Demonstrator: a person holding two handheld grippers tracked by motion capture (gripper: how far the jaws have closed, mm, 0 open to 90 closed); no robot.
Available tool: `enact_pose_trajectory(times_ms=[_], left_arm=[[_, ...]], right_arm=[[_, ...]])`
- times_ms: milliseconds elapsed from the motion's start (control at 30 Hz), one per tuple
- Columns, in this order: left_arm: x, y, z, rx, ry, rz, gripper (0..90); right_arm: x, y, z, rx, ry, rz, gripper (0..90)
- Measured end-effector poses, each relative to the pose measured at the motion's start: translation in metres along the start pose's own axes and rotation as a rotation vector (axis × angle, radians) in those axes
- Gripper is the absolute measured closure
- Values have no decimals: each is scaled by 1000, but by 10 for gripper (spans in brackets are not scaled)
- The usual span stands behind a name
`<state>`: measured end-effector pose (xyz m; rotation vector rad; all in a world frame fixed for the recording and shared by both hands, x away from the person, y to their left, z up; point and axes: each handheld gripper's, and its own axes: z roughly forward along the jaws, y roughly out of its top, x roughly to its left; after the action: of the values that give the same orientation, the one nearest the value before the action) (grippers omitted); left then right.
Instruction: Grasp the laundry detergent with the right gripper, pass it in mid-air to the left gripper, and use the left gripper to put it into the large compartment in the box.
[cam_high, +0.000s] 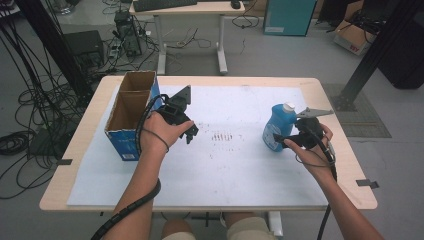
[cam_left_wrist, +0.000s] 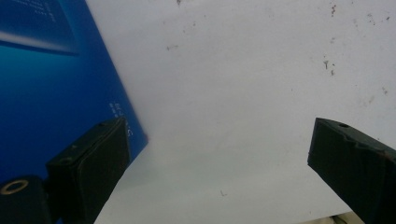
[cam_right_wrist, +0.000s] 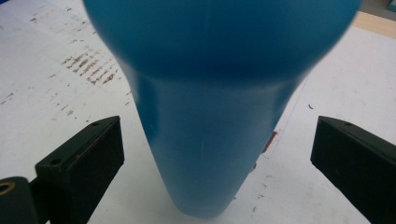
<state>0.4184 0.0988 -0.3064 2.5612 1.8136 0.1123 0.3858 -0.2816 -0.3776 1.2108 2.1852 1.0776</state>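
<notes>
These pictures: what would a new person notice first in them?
First, the blue bottle with a white cap, standing at the right of the white mat; the right gripper is open, one jaw on each side of it. Next, the open cardboard box with blue sides at the mat's left edge, where the left gripper is open just beside it.

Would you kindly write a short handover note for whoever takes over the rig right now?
Left hand-held gripper: open, holding nothing, over the white sheet just right of the blue cardboard box.
Right hand-held gripper: open, jaws either side of the blue bottle but apart from it; no grip yet.
Bottle: upright on the sheet, right side of the table, white cap on.
Box: open-topped, at the table's left; its inside looks empty.
Done: right gripper lined up on the bottle.
Left: probably close on the bottle, lift it, carry it to the box.
</notes>
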Motion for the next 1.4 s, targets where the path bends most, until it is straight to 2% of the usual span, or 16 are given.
enact_pose_trajectory(times_ms=[467,833,1400], left_arm=[[0,0,0,-3,3,4,62],[-1,0,-1,-8,4,4,62],[-1,0,-3,-12,7,11,62]], right_arm=[[4,-5,10,-54,-32,17,21],[4,-6,13,-85,-49,13,19],[9,-7,14,-128,-49,-4,18]])
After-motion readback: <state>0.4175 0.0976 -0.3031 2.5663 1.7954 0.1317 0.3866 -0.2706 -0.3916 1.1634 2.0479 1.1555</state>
